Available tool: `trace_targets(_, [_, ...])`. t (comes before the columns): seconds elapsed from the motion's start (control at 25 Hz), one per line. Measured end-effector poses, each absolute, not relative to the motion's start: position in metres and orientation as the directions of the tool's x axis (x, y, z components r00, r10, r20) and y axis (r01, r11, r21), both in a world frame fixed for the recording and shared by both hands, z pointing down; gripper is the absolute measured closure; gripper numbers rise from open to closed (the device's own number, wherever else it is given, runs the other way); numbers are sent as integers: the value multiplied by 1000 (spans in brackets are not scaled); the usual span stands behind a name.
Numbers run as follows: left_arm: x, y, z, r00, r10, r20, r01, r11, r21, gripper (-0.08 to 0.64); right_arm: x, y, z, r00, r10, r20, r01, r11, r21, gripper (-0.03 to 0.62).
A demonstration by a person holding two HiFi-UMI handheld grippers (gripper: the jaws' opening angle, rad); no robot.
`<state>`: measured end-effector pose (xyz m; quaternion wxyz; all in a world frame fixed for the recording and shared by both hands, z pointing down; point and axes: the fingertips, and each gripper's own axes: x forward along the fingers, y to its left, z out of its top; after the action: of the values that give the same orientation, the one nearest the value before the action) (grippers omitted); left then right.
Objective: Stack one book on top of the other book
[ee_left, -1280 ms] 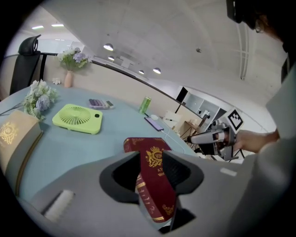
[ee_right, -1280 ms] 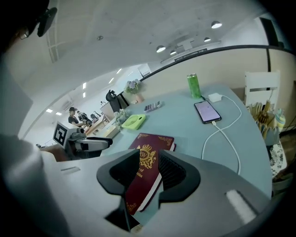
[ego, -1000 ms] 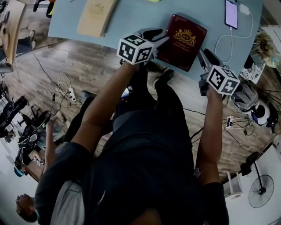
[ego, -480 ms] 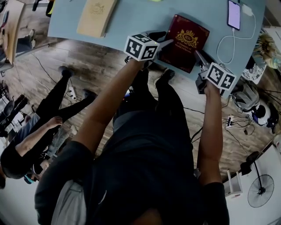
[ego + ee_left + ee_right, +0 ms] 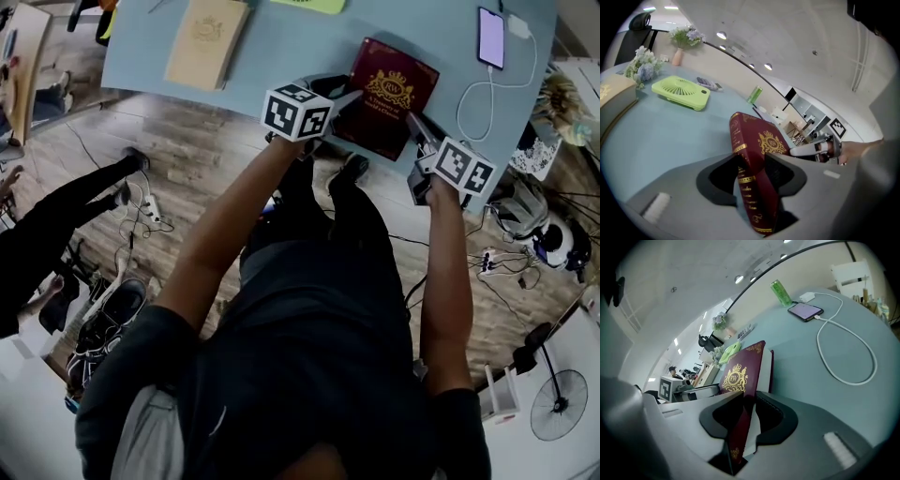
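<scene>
The dark red book (image 5: 389, 94) with a gold crest lies at the near edge of the blue table (image 5: 281, 52). My left gripper (image 5: 343, 94) is shut on the book's near left corner; in the left gripper view its spine (image 5: 746, 173) stands between the jaws of the left gripper (image 5: 752, 176). At the near right corner my right gripper (image 5: 412, 127) is shut on the book too, and the cover edge (image 5: 740, 427) sits in the right gripper (image 5: 747, 416). A tan book (image 5: 206, 42) lies flat at the table's left; its corner (image 5: 614, 101) shows at the left.
A phone (image 5: 491, 37) on a white cable (image 5: 478, 89) lies right of the red book. A green fan (image 5: 680, 92), a green bottle (image 5: 753, 95) and flowers (image 5: 642, 65) stand farther back. Below the table edge are cables on a wood floor and a bystander (image 5: 56, 225).
Both grippers have closed in on the red book's near corners, the right one moving left and up. The book has shifted slightly. The bystander on the floor has moved left.
</scene>
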<state>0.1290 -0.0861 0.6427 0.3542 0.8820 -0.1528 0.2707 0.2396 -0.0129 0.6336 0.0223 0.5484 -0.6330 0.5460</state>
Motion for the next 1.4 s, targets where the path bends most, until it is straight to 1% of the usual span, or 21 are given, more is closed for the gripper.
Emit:
trace_targets(0.36, [89, -111, 609, 796, -177, 578, -506, -718, 478, 356, 202, -42, 606, -434, -683, 587, -711, -140, -689, 511])
trace_targets(0.84, [8, -161, 569, 779, -312, 543, -577, -696, 428, 356, 128, -101, 571, -497, -676, 545, -723, -25, -691, 512])
trace_targets(1.4, [-101, -232, 545, 759, -407, 509, -631, -652, 421, 356, 25, -177, 546, -537, -647, 542, -740, 52, -671, 512])
